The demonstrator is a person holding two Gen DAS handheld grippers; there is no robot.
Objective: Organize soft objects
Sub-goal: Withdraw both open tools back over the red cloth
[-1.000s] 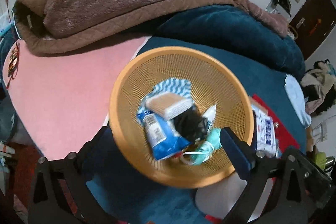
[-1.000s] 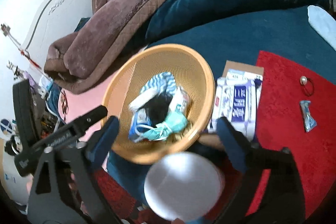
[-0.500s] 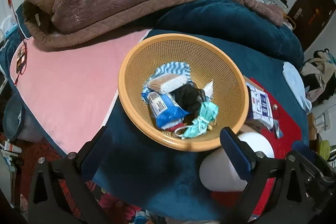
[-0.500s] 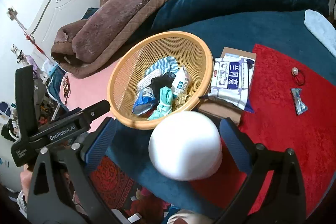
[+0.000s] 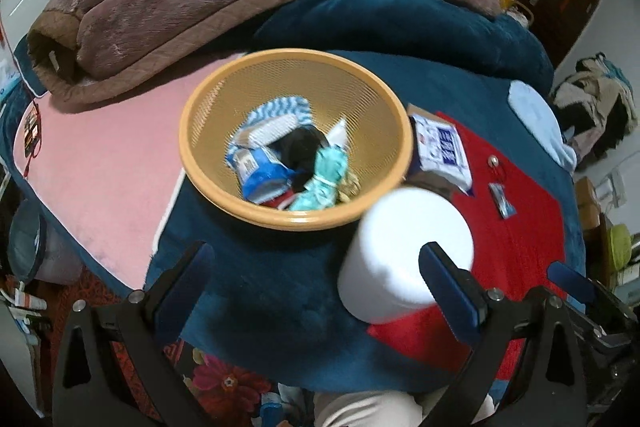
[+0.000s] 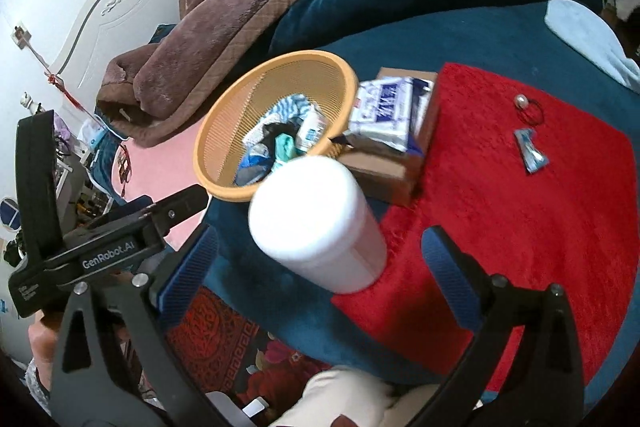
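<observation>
Ahead of the right claw stood a tub; beyond it lay the basket, a packet to its right.

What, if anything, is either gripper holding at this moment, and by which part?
Nothing is held. The left gripper and right gripper are both open; the white cylinder stands free between the right fingers.

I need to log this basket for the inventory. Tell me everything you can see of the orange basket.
The orange basket is a round, bowl-shaped plastic mesh basket with a smooth solid rim. It sits upright on the dark blue blanket, beside the pink sheet. Inside is a loose heap: striped blue-white cloth, a blue packet, something black, and a teal bundle. No gripper touches it.
</observation>
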